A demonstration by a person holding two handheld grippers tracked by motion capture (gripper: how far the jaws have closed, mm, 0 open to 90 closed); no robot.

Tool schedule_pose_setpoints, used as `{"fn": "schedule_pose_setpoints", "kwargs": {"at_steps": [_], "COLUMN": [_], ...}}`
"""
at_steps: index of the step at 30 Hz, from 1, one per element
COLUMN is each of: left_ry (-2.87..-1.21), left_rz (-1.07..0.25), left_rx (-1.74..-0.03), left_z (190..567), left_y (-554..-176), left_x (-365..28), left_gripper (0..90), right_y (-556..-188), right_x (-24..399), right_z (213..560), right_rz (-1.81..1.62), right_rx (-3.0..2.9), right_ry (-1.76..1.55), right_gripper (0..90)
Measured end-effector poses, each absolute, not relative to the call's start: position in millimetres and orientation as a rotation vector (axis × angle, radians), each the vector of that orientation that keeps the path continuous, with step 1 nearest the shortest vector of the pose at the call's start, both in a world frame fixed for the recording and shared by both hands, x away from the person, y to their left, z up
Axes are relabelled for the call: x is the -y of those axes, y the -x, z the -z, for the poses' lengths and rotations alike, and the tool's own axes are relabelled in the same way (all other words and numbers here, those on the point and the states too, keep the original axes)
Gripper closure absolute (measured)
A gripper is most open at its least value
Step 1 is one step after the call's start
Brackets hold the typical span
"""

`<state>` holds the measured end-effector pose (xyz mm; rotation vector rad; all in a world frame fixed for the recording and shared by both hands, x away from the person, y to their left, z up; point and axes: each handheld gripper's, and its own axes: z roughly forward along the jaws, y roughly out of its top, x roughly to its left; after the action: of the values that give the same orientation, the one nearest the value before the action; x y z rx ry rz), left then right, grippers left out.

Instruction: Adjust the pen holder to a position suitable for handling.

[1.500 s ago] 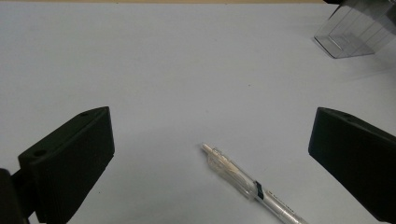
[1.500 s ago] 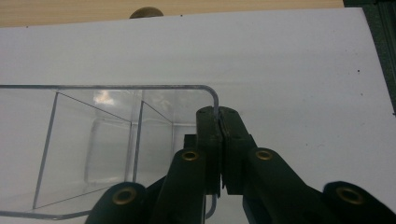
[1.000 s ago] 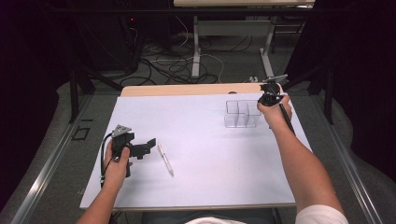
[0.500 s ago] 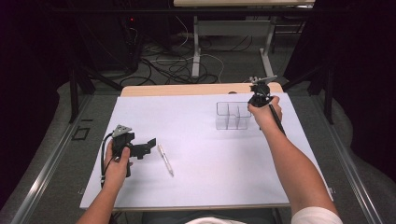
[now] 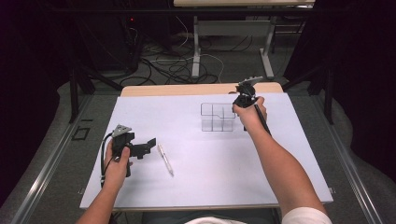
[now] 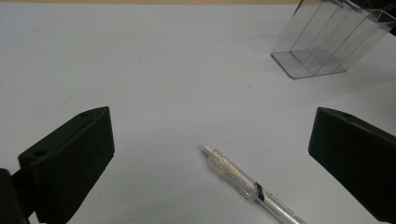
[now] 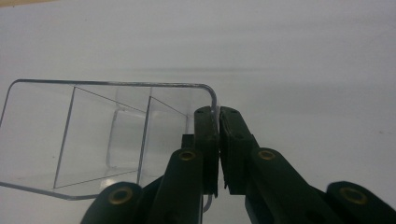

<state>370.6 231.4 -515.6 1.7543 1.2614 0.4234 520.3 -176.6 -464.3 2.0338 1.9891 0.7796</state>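
Pinching the clear organizer wall, right tongs clamped on it; left tongs wide apart over pen on table.

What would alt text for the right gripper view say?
The right gripper is shut on the wall of a clear plastic organizer with several compartments, pinching its rounded corner. Both are over a plain white table.
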Motion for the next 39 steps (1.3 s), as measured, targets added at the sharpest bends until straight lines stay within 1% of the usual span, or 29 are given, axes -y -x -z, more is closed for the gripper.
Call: {"fn": "schedule_pose_setpoints", "kwargs": {"at_steps": [14, 28, 29, 30, 31, 33, 34, 35, 36, 38, 39], "left_ry": [-1.753, -1.754, -1.760, -1.759, -1.759, -1.759, -1.759, -1.758, -1.758, -1.759, -1.759], "left_rz": [-0.423, -0.422, -0.417, -0.418, -0.418, -0.417, -0.419, -0.419, -0.419, -0.419, -0.419], "left_rx": [-1.261, -1.264, -1.265, -1.266, -1.267, -1.267, -1.267, -1.269, -1.270, -1.267, -1.266], "left_z": [515, 515, 515, 515, 515, 515, 515, 516, 516, 515, 515], "left_y": [-371, -371, -370, -371, -371, -371, -371, -371, -371, -371, -371], "left_x": [-232, -232, -233, -233, -233, -233, -233, -233, -233, -233, -233], "left_gripper": [0.3, 0.4, 0.4, 0.4, 0.4, 0.4, 0.4, 0.4, 0.4, 0.4, 0.4], "right_y": [-521, -521, -521, -520, -519, -518, -516, -511, -509, -506, -499], "right_x": [141, 140, 141, 142, 143, 142, 142, 145, 146, 147, 149], "right_z": [465, 466, 466, 467, 466, 465, 465, 464, 463, 462, 459], "right_rz": [-0.812, -0.853, -0.861, -0.916, -0.900, -0.916, -0.933, -1.007, -1.017, -1.024, -1.090], "right_rx": [-2.042, -2.050, -2.050, -2.065, -2.079, -2.067, -2.070, -2.053, -2.056, -2.051, -2.036], "right_ry": [-2.012, -2.035, -2.033, -2.018, -1.998, -1.994, -1.960, -1.892, -1.856, -1.817, -1.765], "right_gripper": [86.4, 85.0, 83.1, 78.4, 75.8, 74.6, 72.5, 68.2, 66.3, 65.5, 62.9]}}
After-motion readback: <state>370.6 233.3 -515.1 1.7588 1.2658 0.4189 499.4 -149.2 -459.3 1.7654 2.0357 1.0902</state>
